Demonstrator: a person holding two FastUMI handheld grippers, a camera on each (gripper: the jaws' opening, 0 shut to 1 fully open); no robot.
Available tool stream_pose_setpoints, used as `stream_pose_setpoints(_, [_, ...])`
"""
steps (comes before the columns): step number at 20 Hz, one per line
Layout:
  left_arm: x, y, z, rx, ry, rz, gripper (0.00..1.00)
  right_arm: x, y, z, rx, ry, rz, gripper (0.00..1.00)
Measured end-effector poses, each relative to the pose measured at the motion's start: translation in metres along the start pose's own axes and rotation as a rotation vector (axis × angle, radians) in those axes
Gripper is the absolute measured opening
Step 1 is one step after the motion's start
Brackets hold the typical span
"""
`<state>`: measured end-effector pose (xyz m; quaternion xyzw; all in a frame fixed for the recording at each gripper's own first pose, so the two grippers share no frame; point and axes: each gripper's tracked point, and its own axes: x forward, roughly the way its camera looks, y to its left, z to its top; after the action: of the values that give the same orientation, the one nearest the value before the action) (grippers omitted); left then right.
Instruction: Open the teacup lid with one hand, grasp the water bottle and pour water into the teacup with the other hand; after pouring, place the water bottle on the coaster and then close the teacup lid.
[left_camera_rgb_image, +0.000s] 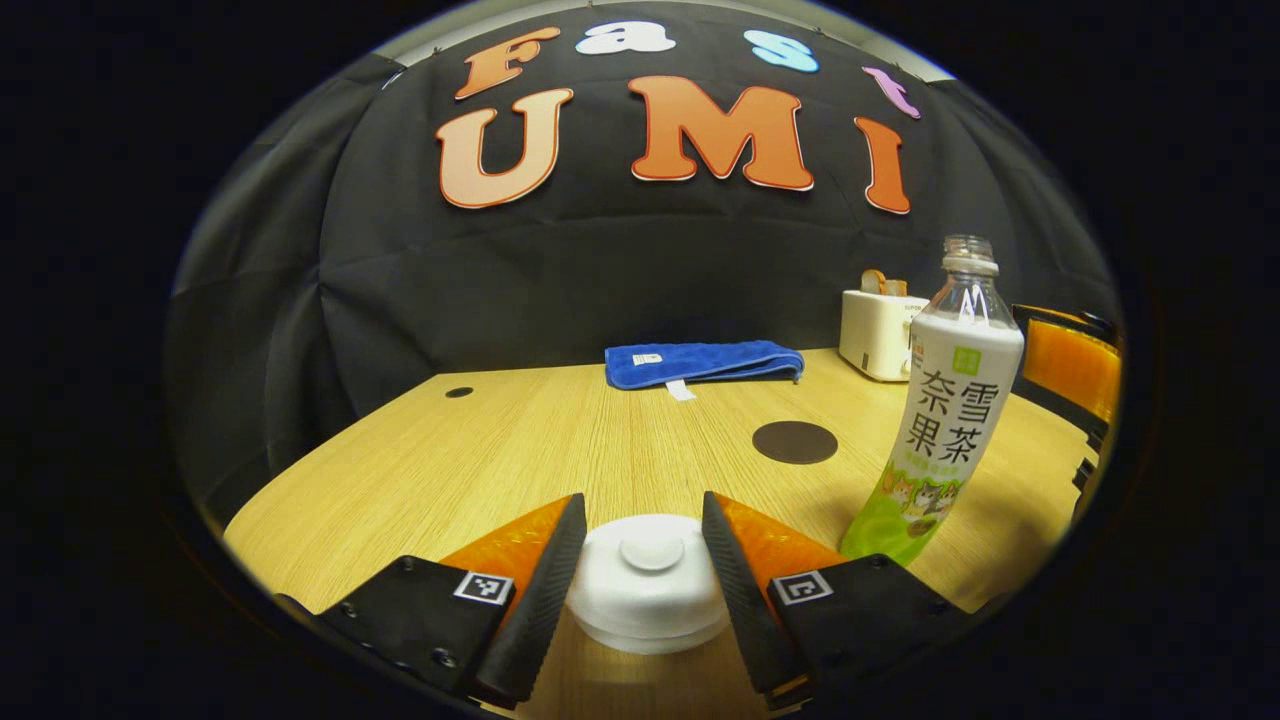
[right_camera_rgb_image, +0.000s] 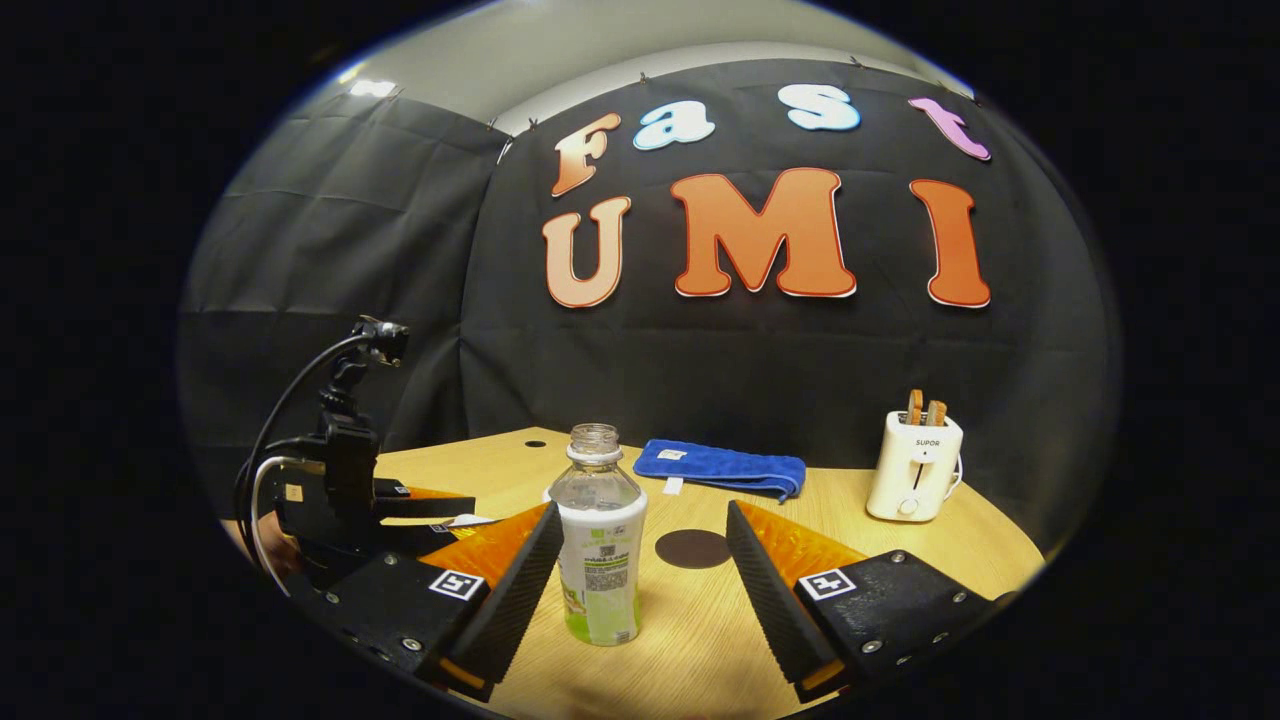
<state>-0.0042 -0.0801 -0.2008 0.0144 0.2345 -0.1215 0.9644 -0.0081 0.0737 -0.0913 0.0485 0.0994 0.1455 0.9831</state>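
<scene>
**Bottle upright, lid between spread fingers**

The water bottle (right_camera_rgb_image: 601, 540) stands upright, uncapped mouth up, between the right gripper's (right_camera_rgb_image: 640, 570) spread fingers, untouched; the teacup lid (left_camera_rgb_image: 648, 580) sits between the left gripper's (left_camera_rgb_image: 645, 560) open fingers; coaster (right_camera_rgb_image: 693, 548) lies beyond.

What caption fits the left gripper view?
Left gripper open around the teacup lid, uncapped bottle standing nearby.
</scene>
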Motion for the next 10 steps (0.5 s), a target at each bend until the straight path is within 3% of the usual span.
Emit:
stream_pose_setpoints(3, [0.0005,0.0004,0.0031,0.009,-0.011,0.008,0.79,0.0025,0.0005,-0.0042,0.008,0.011,0.007,0.98])
stream_pose_setpoints(4, [0.0008,0.0004,0.0041,0.011,-0.009,0.008,0.66,0.0031,-0.0002,-0.0044,0.008,0.013,0.008,0.98])
stream_pose_setpoints(5, [0.0014,-0.0006,0.0034,0.017,-0.005,0.006,0.69,0.0031,0.0004,-0.0051,0.008,0.014,0.011,0.99])
stream_pose_setpoints(8, [0.0019,-0.0027,0.0066,0.029,-0.014,0.004,0.51,0.0049,0.0016,-0.0051,0.008,0.014,0.018,0.98])
stream_pose_setpoints(10, [0.0004,-0.0038,0.0064,0.044,-0.008,0.000,0.46,0.0066,0.0023,-0.0055,0.010,0.018,0.023,0.98])
